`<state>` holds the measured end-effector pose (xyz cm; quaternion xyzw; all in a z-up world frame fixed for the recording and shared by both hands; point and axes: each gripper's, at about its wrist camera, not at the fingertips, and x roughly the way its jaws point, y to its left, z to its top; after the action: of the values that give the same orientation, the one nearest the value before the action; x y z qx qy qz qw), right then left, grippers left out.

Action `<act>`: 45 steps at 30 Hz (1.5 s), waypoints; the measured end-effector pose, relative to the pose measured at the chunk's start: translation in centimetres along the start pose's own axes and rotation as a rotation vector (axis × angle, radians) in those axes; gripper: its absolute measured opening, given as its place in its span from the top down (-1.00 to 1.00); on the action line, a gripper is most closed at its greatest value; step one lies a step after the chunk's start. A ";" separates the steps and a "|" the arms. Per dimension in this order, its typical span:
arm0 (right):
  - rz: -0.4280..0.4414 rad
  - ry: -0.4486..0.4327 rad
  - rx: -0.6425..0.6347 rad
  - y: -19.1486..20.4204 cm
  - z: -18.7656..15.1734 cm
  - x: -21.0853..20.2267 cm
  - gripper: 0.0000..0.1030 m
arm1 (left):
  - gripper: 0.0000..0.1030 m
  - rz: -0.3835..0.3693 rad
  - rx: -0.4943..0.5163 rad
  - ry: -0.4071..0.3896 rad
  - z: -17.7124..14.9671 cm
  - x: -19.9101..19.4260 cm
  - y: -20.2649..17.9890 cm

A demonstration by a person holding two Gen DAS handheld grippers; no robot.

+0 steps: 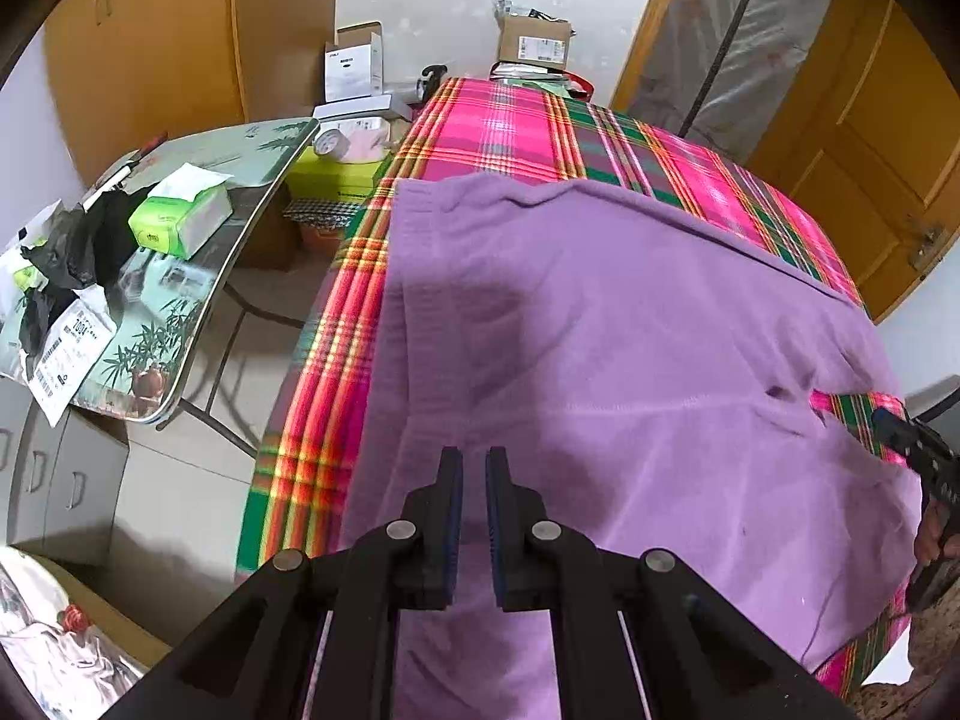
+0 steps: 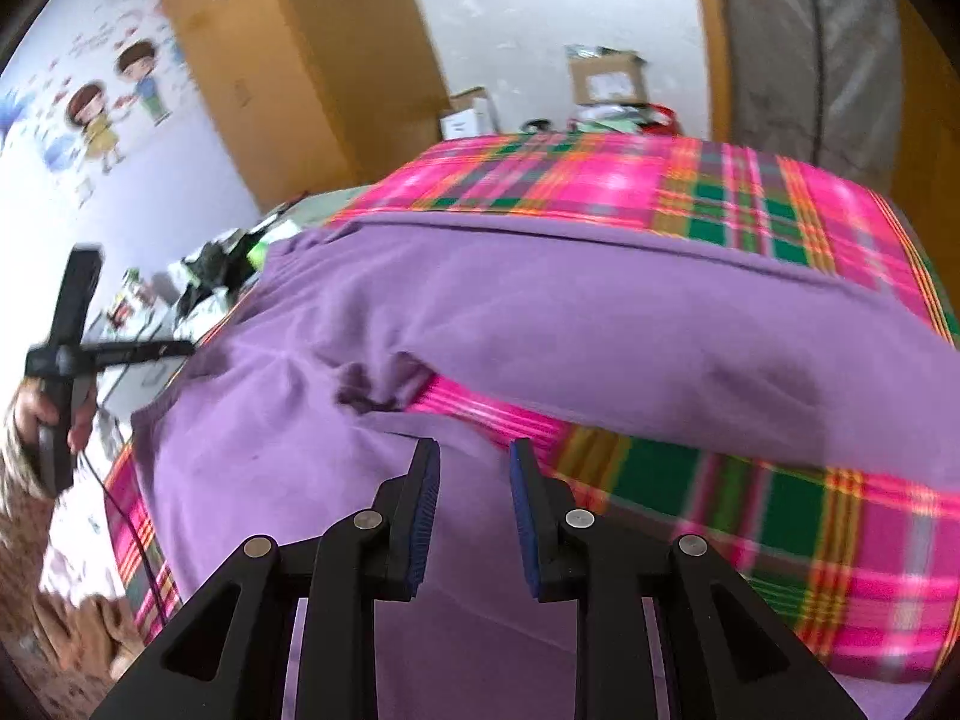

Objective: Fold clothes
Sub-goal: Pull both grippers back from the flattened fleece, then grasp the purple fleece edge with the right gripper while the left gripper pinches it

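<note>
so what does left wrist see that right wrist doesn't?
Left wrist only: the side table with a green tissue pack, and the left gripper close over the cloth, its jaws nearly shut with a narrow gap.
Right wrist only: cartoon wall stickers, a hand on the other gripper's handle, and the right gripper, open.
Both: the purple garment spread on the plaid cover, and a cardboard box behind.

Home bedroom, plaid-covered bed, wooden wardrobe, cartoon wall stickers
</note>
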<state>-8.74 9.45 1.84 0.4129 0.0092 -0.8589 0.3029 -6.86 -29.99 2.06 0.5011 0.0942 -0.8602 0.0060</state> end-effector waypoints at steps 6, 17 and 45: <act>0.117 0.026 -0.048 3.6 0.4 1.9 0.52 | 0.86 0.031 -0.013 0.009 -1.9 -0.5 1.9; 0.203 0.074 -0.163 9.9 0.7 5.1 0.29 | 0.63 -0.024 0.006 0.006 -3.3 -0.3 2.7; 0.158 0.178 -0.281 19.8 15.4 24.1 0.27 | 0.58 0.076 -0.021 -0.121 -8.1 -2.9 2.9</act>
<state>-20.54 -23.19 -0.59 0.4402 0.1233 -0.7829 0.4221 1.87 -31.73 0.22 0.4515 0.0837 -0.8869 0.0497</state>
